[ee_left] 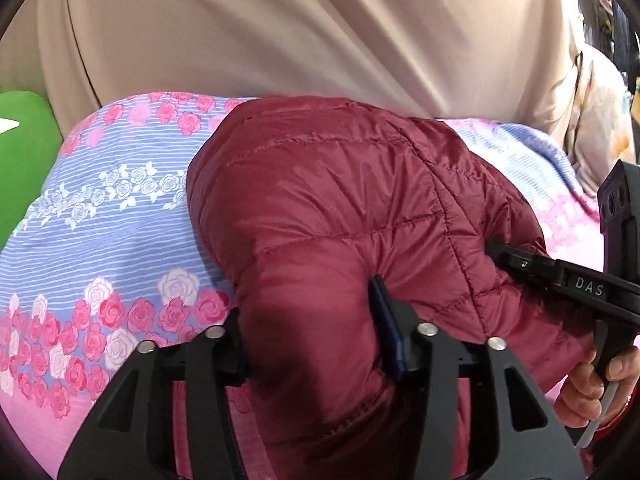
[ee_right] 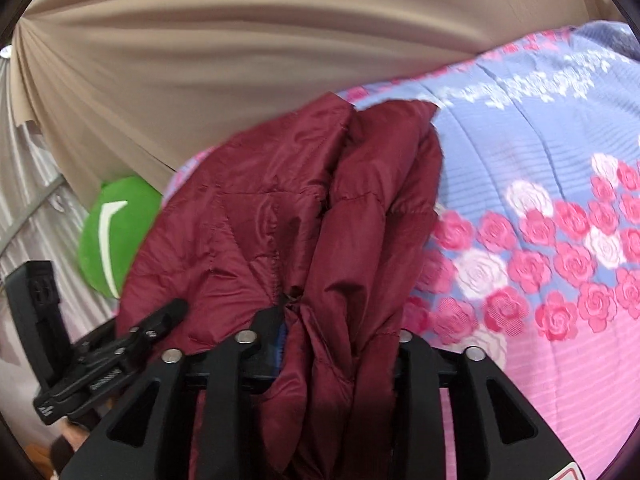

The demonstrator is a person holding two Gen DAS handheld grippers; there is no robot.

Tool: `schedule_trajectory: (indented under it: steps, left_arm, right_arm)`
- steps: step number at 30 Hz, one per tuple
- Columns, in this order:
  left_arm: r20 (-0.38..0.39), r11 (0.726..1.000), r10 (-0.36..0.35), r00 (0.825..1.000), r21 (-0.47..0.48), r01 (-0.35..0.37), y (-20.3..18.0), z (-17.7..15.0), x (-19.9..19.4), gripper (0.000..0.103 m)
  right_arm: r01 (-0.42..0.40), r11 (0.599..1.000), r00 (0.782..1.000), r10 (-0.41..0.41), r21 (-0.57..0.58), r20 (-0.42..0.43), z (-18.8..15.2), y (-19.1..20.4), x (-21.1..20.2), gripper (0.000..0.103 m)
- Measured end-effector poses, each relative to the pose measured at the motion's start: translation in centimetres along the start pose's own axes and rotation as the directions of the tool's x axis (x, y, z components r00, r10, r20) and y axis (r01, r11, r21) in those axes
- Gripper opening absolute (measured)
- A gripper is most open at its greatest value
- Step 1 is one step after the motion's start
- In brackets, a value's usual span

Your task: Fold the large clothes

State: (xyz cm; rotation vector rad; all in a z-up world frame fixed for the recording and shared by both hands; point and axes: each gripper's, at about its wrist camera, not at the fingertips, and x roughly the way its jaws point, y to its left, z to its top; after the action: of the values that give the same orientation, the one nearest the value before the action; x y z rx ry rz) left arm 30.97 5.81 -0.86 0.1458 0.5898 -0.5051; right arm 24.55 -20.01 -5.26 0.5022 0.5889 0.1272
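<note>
A maroon quilted puffer jacket (ee_left: 332,200) lies bunched on a floral bedspread (ee_left: 104,216). My left gripper (ee_left: 312,344) is shut on a thick fold of the jacket at its near edge; a blue pad shows on the right finger. The right gripper (ee_left: 520,264) reaches in from the right of the left wrist view and presses into the jacket's side. In the right wrist view the jacket (ee_right: 280,220) is folded in layers, and my right gripper (ee_right: 332,344) is shut on a fat bundle of it. The left gripper (ee_right: 152,324) shows at the lower left there.
A beige curtain (ee_left: 280,28) hangs behind the bed. A green cushion (ee_right: 112,232) lies at the bed's far side, also in the left wrist view (ee_left: 24,160). The blue and pink rose bedspread (ee_right: 540,208) spreads to the right. A hand (ee_left: 600,384) holds the right gripper's handle.
</note>
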Motion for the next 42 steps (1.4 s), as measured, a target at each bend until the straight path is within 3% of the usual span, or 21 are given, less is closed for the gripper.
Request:
schedule_trajectory:
  steps: [4,6,10,13,16,20,24,27,29,32,34,36,39,42]
  left_arm:
    - [-0.021,0.998,0.046,0.999,-0.032,-0.047,-0.1,-0.3,-0.4,0.066]
    - [-0.017,0.995,0.096,0.995,-0.016,-0.097,-0.7,-0.4,-1.3,0.070]
    - [0.013,0.968,0.242,0.970,0.069,-0.243,-2.4,-1.3,-4.0,0.081]
    - [0.021,0.948,0.299,0.954,0.108,-0.300,-3.8,-2.2,-6.0,0.087]
    - [-0.008,0.955,0.286,0.958,0.087,-0.285,-4.5,-3.1,-7.4,0.088]
    - [-0.058,0.964,0.262,0.963,0.064,-0.258,-4.8,-4.7,-7.9,0.089]
    - [-0.100,0.968,0.252,0.963,0.044,-0.249,-4.8,-6.6,-8.0,0.090]
    - [-0.135,0.972,0.236,0.962,0.037,-0.233,-4.5,-8.0,-8.0,0.090]
    - [-0.150,0.965,0.261,0.954,0.055,-0.256,-4.4,-8.6,-7.5,0.090]
    - [-0.166,0.957,0.290,0.943,0.036,-0.288,-3.4,-8.9,-6.7,0.088]
    - [-0.163,0.953,0.301,0.940,0.018,-0.302,-2.8,-8.8,-6.7,0.078]
    - [-0.168,0.958,0.282,0.945,0.006,-0.285,-2.2,-8.9,-6.5,0.078]
    - [-0.187,0.958,0.280,0.941,-0.005,-0.286,-2.0,-9.5,-5.7,0.077]
    - [-0.188,0.950,0.308,0.933,0.003,-0.313,-2.1,-10.0,-5.0,0.077]
  right_arm:
    - [0.030,0.998,0.999,-0.029,0.049,-0.025,-0.3,-1.3,-0.2,0.050]
    - [0.057,0.997,0.998,-0.056,0.054,-0.020,-0.2,-1.4,-1.1,0.051]
    - [0.141,0.990,0.990,-0.142,0.013,0.020,-0.6,-0.1,-5.1,0.052]
    - [0.144,0.989,0.988,-0.143,-0.026,0.055,-1.2,1.4,-8.2,0.056]
    - [0.088,0.995,0.995,-0.086,-0.041,0.053,-2.7,2.6,-10.0,0.064]
    - [0.101,0.990,0.995,-0.100,-0.095,0.019,-5.0,3.3,-9.3,0.064]
    - [0.092,0.994,0.995,-0.093,-0.056,-0.020,-5.7,2.8,-8.1,0.064]
    - [0.069,0.997,0.997,-0.070,-0.032,-0.036,-5.6,2.3,-7.6,0.055]
    - [0.047,0.999,0.997,-0.048,-0.027,-0.052,-5.4,2.2,-7.4,0.030]
    - [0.043,0.998,0.999,-0.044,-0.050,-0.025,-5.0,2.7,-8.0,0.009]
    - [0.045,0.997,0.998,-0.043,-0.067,0.035,-4.9,3.0,-9.5,0.007]
    - [0.078,0.993,0.995,-0.073,-0.086,0.065,-4.9,3.1,-10.4,0.006]
    - [0.159,0.982,0.987,-0.160,-0.097,-0.002,-5.7,1.8,-8.6,0.005]
    - [0.237,0.963,0.965,-0.249,-0.129,-0.088,-7.3,0.5,-5.5,0.005]
